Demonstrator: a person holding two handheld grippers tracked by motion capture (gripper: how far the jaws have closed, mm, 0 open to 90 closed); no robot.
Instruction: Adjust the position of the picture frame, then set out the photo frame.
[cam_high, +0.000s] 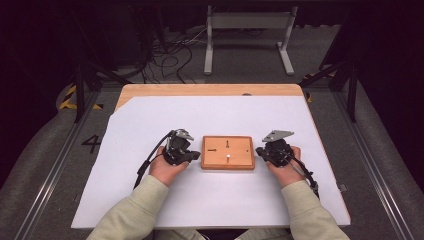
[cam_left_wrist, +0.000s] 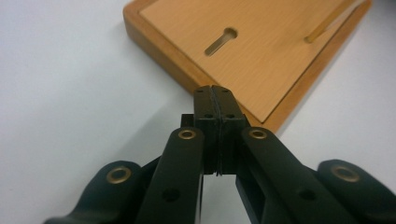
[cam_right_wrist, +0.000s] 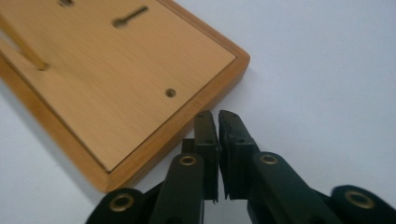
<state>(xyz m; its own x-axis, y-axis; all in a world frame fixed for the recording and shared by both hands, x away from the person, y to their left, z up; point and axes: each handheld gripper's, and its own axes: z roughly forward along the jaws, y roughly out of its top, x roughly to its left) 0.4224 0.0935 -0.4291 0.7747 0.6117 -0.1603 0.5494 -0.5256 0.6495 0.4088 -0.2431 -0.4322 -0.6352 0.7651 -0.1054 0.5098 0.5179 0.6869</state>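
A flat wooden board (cam_high: 227, 152) with keyhole-shaped slots lies in the middle of a white sheet (cam_high: 215, 195). My left gripper (cam_high: 192, 156) rests just off the board's left edge, held in a person's hand. In the left gripper view its jaws (cam_left_wrist: 214, 88) are pressed flat together with nothing between them, tips at a corner of the board (cam_left_wrist: 261, 51). My right gripper (cam_high: 259, 151) sits at the board's right edge. Its jaws (cam_right_wrist: 217, 114) stand a narrow slit apart, empty, beside a rim of the board (cam_right_wrist: 107, 84).
The white sheet covers a wooden table (cam_high: 200, 90). Beyond the far edge stand a grey metal frame (cam_high: 247, 20) and loose cables (cam_high: 170, 55) on the floor. Metal rails (cam_high: 372, 165) run along both sides of the table.
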